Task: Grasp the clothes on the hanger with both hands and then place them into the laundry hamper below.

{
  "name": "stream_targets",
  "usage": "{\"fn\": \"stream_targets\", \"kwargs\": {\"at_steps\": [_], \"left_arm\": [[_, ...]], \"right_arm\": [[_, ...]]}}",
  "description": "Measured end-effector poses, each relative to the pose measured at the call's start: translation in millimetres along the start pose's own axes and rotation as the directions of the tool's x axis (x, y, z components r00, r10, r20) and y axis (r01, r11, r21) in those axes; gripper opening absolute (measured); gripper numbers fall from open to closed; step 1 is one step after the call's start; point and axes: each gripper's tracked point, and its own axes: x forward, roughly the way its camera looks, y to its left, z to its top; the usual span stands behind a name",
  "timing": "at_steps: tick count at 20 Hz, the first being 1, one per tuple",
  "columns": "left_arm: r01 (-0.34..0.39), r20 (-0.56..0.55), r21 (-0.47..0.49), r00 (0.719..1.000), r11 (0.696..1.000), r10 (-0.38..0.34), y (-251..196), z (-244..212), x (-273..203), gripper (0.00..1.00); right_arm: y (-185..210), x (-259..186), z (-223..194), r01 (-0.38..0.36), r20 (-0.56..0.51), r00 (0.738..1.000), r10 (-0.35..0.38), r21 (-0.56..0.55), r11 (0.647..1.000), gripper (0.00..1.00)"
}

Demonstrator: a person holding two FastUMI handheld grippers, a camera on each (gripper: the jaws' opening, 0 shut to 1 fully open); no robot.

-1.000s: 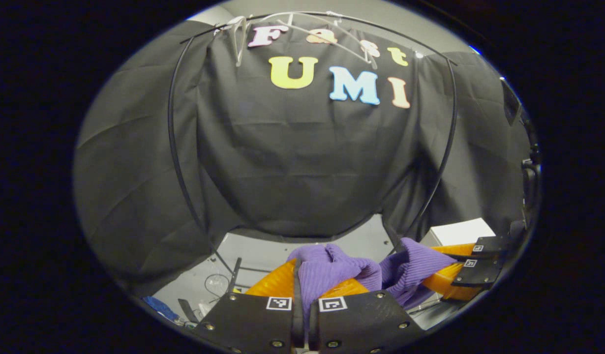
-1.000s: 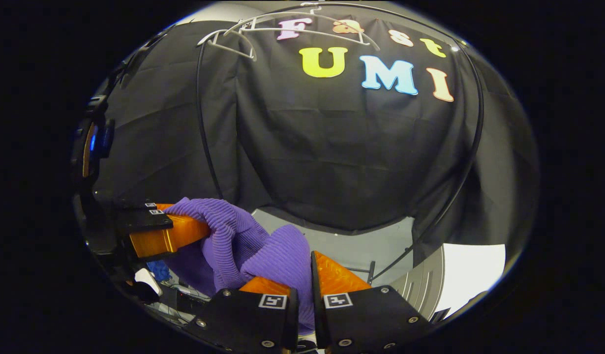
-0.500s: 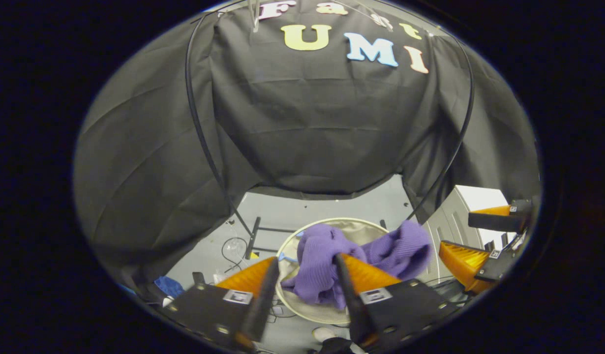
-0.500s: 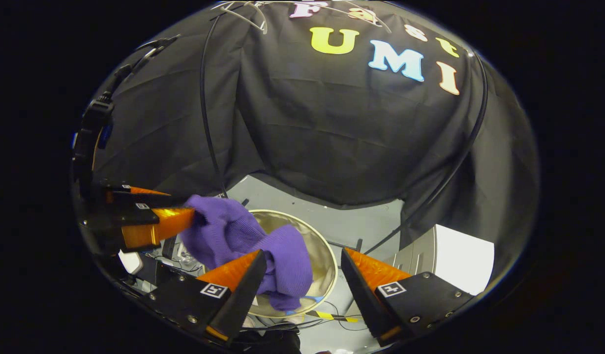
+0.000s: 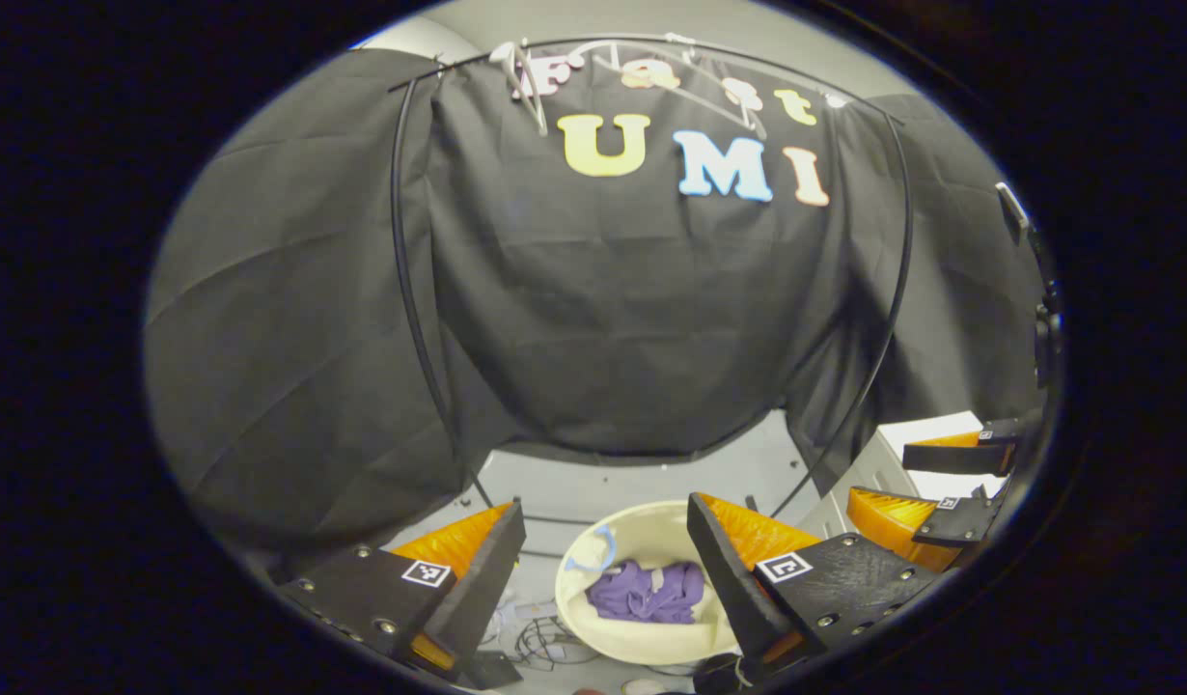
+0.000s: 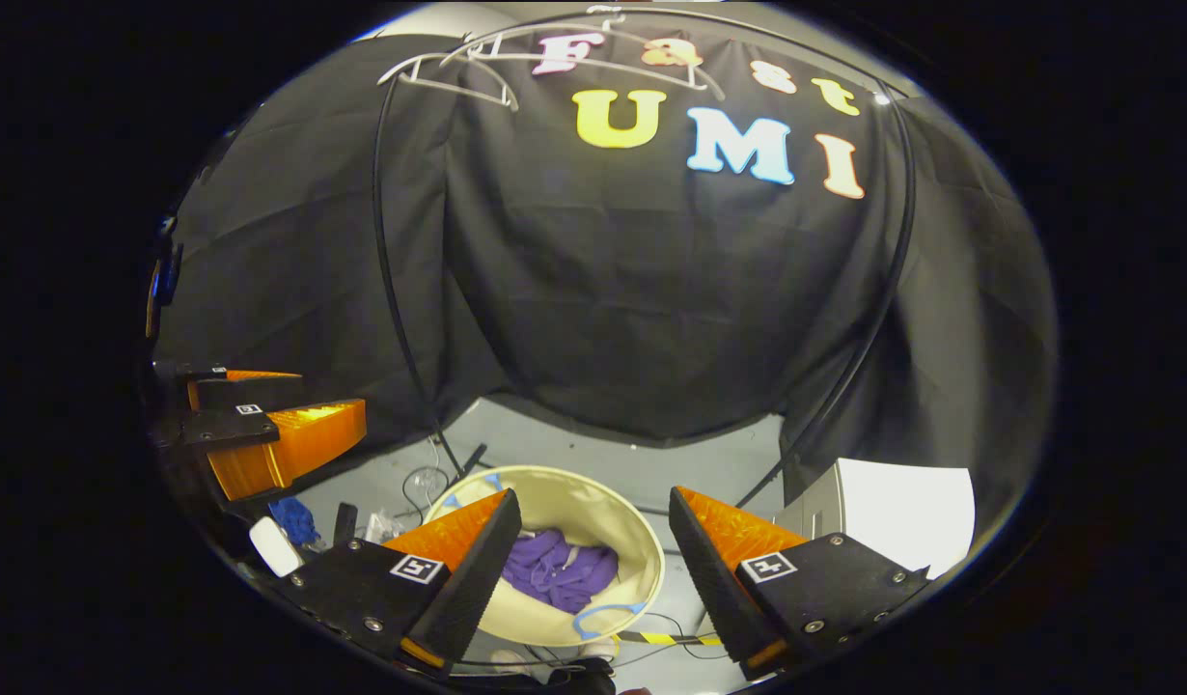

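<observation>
1. The left tool (image 5: 601, 541) is released: its two orange-and-black fingers stand wide apart with nothing between them, hanging above the hamper (image 5: 593, 618).
2. The right tool (image 6: 593, 531) is likewise released, its fingers spread wide and gripping nothing.
3. The purple clothes (image 6: 558, 569) lie crumpled inside the cream-coloured hamper (image 6: 642, 541); in the left gripper view the same bundle (image 5: 648, 592) sits on the hamper's bottom, well below both tools and touching neither.
4. The hamper stands on the grey floor (image 6: 593, 449), with a thin blue loop (image 6: 608, 614) at its rim.
5. In the right gripper view the left tool appears at the left edge (image 6: 270, 439), fingers parted; in the left gripper view the right tool shows at the right edge (image 5: 926, 487), also parted.
6. Bare pale hangers (image 6: 458, 72) hang from the black curved rail (image 6: 391, 290) near the top, in front of the black cloth wall (image 6: 651, 290).
7. A white box (image 6: 902, 507) stands on the floor to the right of the hamper, and loose cables (image 5: 540, 637) lie on the floor just beside the hamper.
</observation>
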Motion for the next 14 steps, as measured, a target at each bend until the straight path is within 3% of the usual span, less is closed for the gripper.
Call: {"fn": "stream_targets", "kwargs": {"at_steps": [5,9,14], "left_arm": [[0.008,0.223,0.018,0.975,1.000,-0.012,-2,106,-38,1.00],[0.018,0.341,-0.020,0.940,1.000,-0.010,-1,161,-67,1.00],[0.026,0.439,-0.062,0.899,0.998,0.004,-7,205,-96,1.00]], "right_arm": [[-17,-39,85,0.038,0.196,0.980,-0.045,0.039,0.999,0.96],[-43,-94,153,0.076,0.342,0.936,-0.088,0.046,0.996,0.95],[-88,-162,193,0.118,0.457,0.878,-0.146,0.089,0.989,0.95]]}}
